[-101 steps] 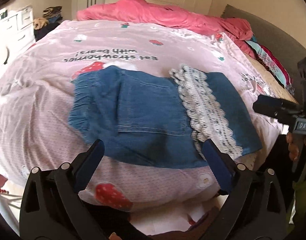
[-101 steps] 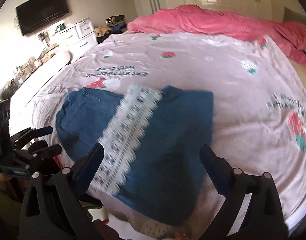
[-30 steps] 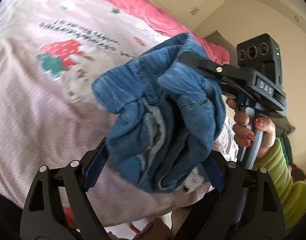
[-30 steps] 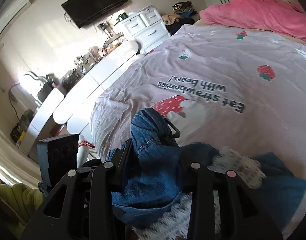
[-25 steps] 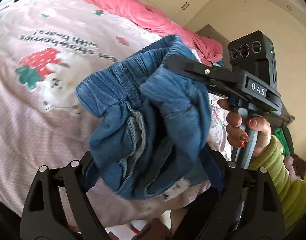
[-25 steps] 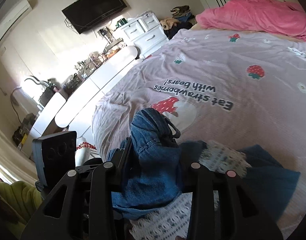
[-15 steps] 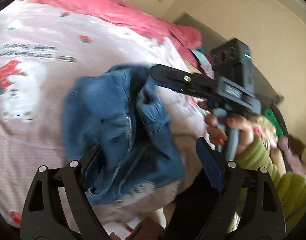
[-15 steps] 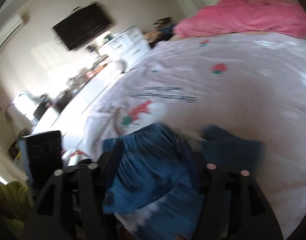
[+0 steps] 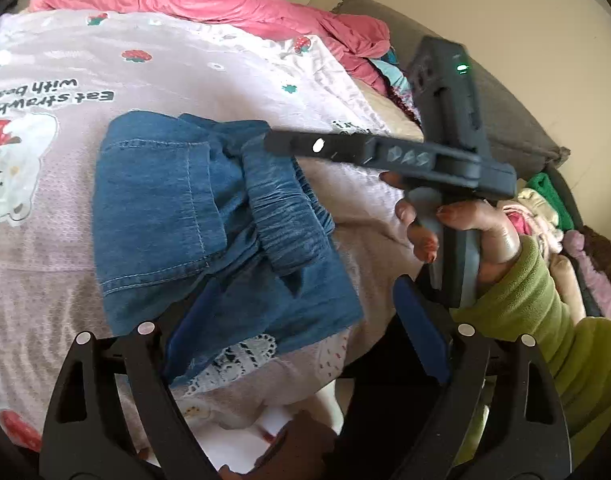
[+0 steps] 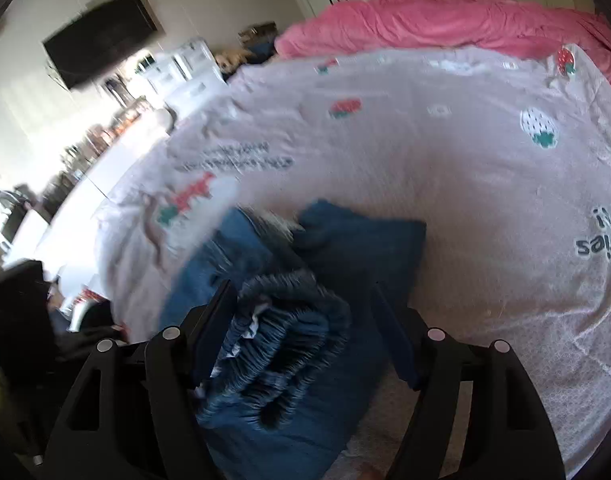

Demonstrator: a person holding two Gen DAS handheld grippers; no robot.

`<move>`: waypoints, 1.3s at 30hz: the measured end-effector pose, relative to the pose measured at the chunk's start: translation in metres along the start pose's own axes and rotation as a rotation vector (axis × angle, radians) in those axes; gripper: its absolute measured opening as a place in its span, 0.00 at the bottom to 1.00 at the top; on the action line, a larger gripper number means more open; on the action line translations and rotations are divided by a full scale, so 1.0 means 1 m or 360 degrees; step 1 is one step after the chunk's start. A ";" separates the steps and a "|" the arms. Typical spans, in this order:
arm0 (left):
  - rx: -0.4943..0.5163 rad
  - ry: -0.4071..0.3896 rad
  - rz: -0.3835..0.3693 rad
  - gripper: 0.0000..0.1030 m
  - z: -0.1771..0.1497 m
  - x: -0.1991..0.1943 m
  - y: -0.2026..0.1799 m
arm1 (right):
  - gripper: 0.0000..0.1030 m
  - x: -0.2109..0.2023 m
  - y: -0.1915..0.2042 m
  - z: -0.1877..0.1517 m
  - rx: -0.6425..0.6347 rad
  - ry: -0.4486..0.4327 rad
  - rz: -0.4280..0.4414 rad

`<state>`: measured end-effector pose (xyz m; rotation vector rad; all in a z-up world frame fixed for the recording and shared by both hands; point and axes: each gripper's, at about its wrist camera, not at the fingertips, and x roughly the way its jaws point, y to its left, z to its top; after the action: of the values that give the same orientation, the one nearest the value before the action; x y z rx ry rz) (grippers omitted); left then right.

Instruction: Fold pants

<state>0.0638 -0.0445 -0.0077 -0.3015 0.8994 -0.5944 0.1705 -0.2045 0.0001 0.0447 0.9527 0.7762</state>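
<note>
Pants [image 9: 209, 216] bunched in a rough fold on the bedspread [image 9: 225, 72], near its front edge, lace trim peeking out beneath. Left gripper [image 9: 305, 328] spread wide, gripping nothing; left pad overlapping the denim's lower edge, right pad clear of the cloth, off to its right. Right gripper [image 10: 305, 332] also parted, gathered waistband lying between the pads, not visibly pinched; view blurred, so contact hard to judge. From the left camera, its tip reaching over the waistband.
</note>
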 end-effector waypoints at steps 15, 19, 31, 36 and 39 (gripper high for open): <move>-0.0047 -0.0038 0.0035 0.81 -0.003 -0.017 0.003 | 0.72 -0.018 -0.001 -0.010 0.0081 -0.0073 -0.0055; -0.0057 -0.0060 0.0053 0.83 -0.003 -0.025 0.004 | 0.73 -0.034 0.004 -0.015 0.0070 -0.0119 -0.0053; -0.0145 -0.0172 0.0342 0.88 0.004 -0.058 0.045 | 0.77 -0.066 0.036 -0.049 -0.0047 -0.0199 -0.0089; -0.0241 -0.0169 0.0407 0.88 0.019 -0.058 0.078 | 0.77 -0.066 0.065 -0.076 -0.0184 -0.0144 -0.0071; -0.0249 -0.0129 0.0385 0.87 0.036 -0.043 0.086 | 0.77 -0.061 0.096 -0.087 -0.0391 -0.0123 -0.0067</move>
<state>0.1023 0.0501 -0.0002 -0.3492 0.8902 -0.2869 0.0300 -0.1963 0.0258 -0.1581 0.7774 0.8415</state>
